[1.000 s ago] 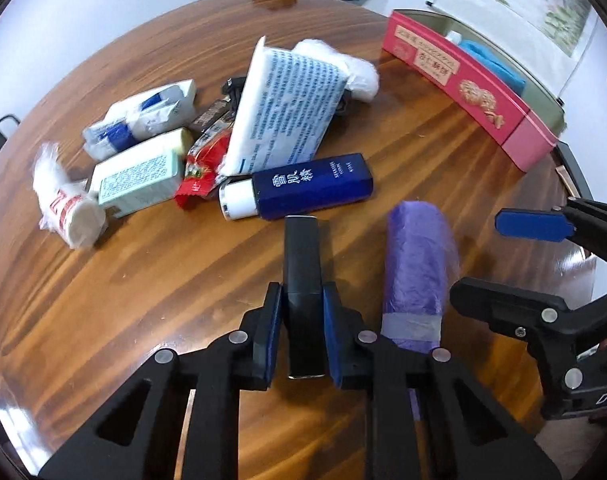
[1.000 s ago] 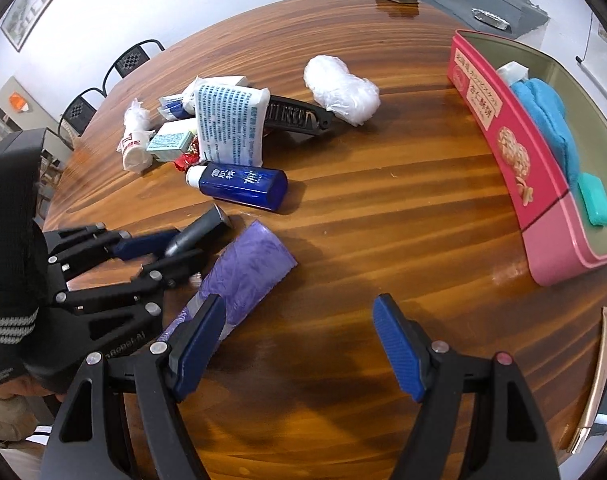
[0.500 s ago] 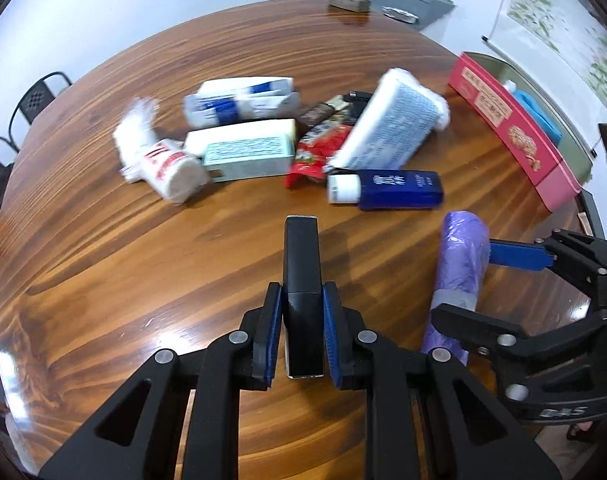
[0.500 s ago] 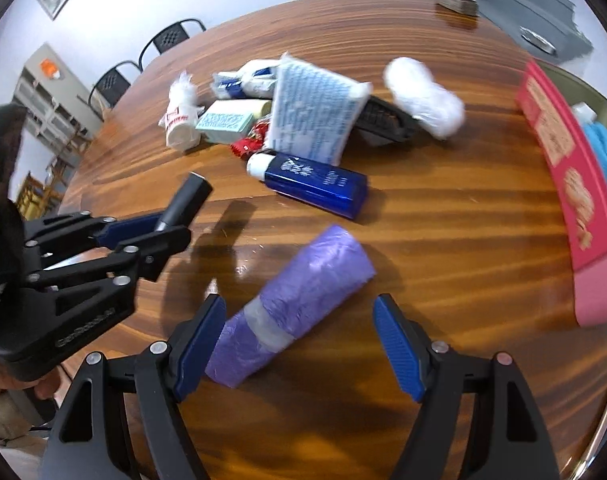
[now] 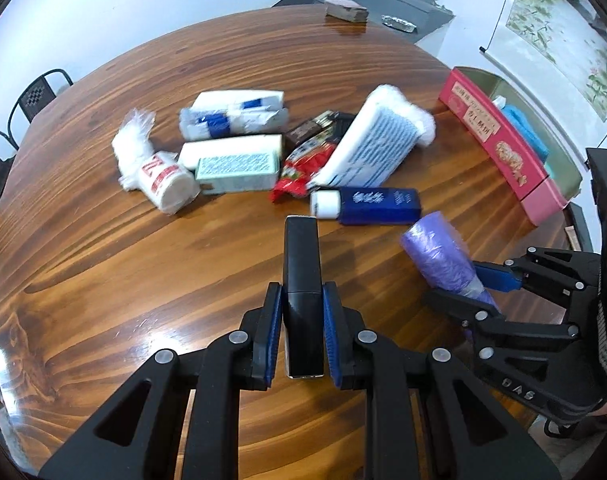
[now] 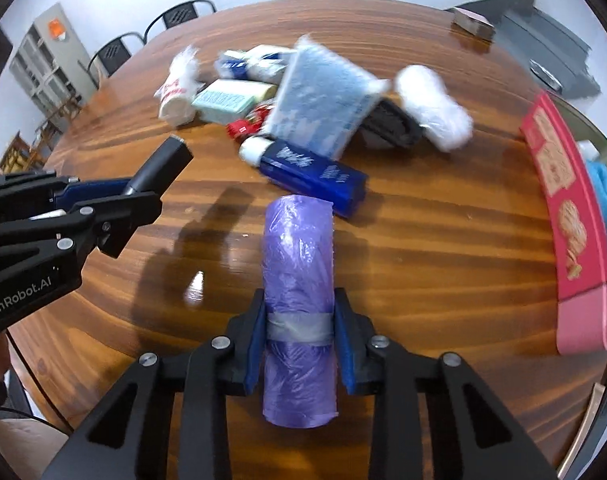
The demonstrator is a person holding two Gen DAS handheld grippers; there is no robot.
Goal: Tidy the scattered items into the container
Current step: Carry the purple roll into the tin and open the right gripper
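My left gripper (image 5: 302, 320) is shut on a slim black bar (image 5: 301, 264), held above the round wooden table (image 5: 143, 264); the same gripper (image 6: 115, 196) and black bar (image 6: 163, 164) show at the left of the right wrist view. A purple roll of plastic bags (image 6: 297, 248) lies lengthwise between the jaws of my right gripper (image 6: 298, 336), which are closing, the blue pads pressing its grey tape band. In the left wrist view the purple roll (image 5: 437, 248) sticks out of the right gripper (image 5: 483, 288). The pink tin (image 6: 563, 216) stands open at the right edge.
A heap lies mid-table: a dark blue bottle (image 5: 367, 205), a white printed pack (image 5: 371, 148), a teal box (image 5: 235, 168), a red wrapper (image 5: 299, 168), a wrapped white roll (image 5: 159, 176) and a white wad (image 6: 435, 108). The tin (image 5: 499, 148) holds a blue cloth. Chairs stand beyond the far left edge.
The right gripper has swung over the purple roll and its wide-open jaws have closed onto it. The left gripper has risen and rolled a little with the black bar still in it.
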